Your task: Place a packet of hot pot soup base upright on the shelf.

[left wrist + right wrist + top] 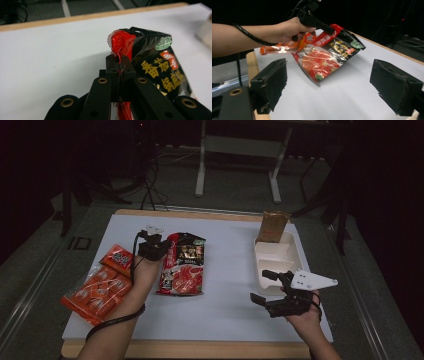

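A red and black food pouch (183, 265) lies on the white table top left of centre. My left gripper (161, 248) is shut on the pouch's upper left edge; in the left gripper view its jaws pinch the red rim of the pouch (150, 60) at the left gripper's tips (120, 65). The right gripper view shows the pouch (325, 57) lifted at one edge by the left gripper (329, 29). My right gripper (262, 286) hovers open at the right, beside a white lunch box (276, 257), its fingers (272, 82) wide apart with nothing between them.
An orange pack of snacks (102, 285) lies at the table's left edge under my left forearm. A brown bag (272, 226) stands behind the lunch box. The white board (225, 310) has bare room between the pouch and the box.
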`<state>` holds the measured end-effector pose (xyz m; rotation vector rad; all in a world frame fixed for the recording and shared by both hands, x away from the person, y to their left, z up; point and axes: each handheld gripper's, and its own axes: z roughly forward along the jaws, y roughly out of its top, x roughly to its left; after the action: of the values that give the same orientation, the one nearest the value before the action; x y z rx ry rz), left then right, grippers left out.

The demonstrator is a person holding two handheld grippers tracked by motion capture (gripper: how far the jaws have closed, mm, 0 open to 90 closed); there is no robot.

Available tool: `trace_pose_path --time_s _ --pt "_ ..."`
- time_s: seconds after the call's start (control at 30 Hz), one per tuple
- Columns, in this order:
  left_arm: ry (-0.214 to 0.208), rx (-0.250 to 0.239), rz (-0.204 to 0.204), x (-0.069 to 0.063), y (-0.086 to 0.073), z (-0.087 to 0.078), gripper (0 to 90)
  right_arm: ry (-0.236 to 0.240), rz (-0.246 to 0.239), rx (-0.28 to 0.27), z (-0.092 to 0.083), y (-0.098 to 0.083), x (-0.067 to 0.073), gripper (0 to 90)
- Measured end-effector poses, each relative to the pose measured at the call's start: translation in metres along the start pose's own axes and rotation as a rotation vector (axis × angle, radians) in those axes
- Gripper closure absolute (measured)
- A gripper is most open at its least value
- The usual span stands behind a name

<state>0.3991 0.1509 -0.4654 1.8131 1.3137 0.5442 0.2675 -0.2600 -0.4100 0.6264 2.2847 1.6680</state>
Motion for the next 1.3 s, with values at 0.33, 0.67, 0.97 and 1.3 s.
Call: trace_pose_path --time_s 0.33,0.67,0.97,1.3 --pt "-0.014 -0.108 0.135 -0.039 0.005 -0.03 89.7 -0.007 0.004 0.004 0.001 0.001 0.0 13.1" --pt "-0.068 -0.209 0.186 -0.05 -0.001 -0.039 89.6 -0.03 0.027 -0.025 0.0 0.0 -0.004 13.5" --pt "-0.165 -0.279 0.215 -0.064 -0.001 -0.055 89.6 -0.032 -0.024 -0.033 -0.002 0.003 -0.007 13.8" --pt "-0.298 -0.374 0.191 -0.083 -0.001 -0.077 89.6 -0.08 0.03 -0.023 -0.004 0.006 -0.005 10.8"
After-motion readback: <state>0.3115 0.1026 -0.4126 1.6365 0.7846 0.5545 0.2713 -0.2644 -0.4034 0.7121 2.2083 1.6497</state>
